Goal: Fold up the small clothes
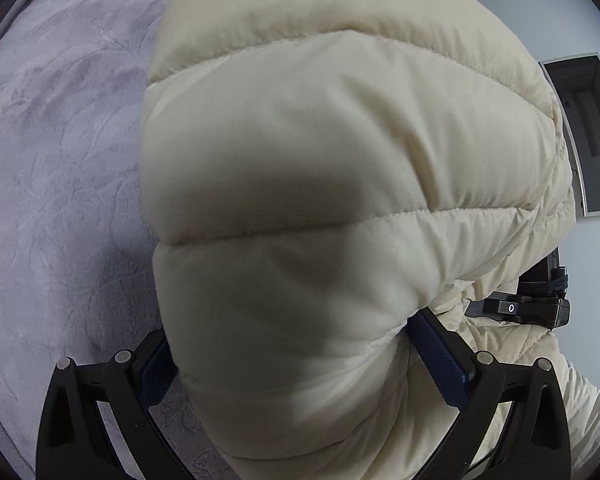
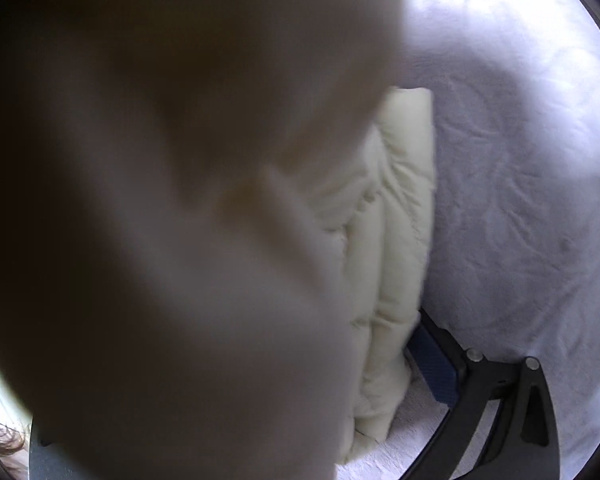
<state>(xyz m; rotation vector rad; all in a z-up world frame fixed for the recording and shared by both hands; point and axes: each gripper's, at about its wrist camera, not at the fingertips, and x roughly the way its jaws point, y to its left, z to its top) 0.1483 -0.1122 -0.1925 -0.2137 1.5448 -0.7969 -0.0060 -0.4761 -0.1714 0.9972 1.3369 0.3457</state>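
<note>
The big risk here is slippage: that cream puffer jacket (image 1: 320,184) is slick and springy, so a thick fold could squirt out of the left gripper (image 1: 304,364) and flop open across the lavender blanket (image 1: 60,160). The left gripper's jaws are pinching a fat quilted fold between the blue pads (image 1: 440,356), the bulk ballooning up toward twelve o'clock. On the right wrist view, blurred fabric smothers everything from nine o'clock inward, so a blind move could snag or drag layers. One finger (image 2: 436,364) of the right gripper (image 2: 404,364) shows at five o'clock, touching the jacket; its grip I cannot tell.
</note>
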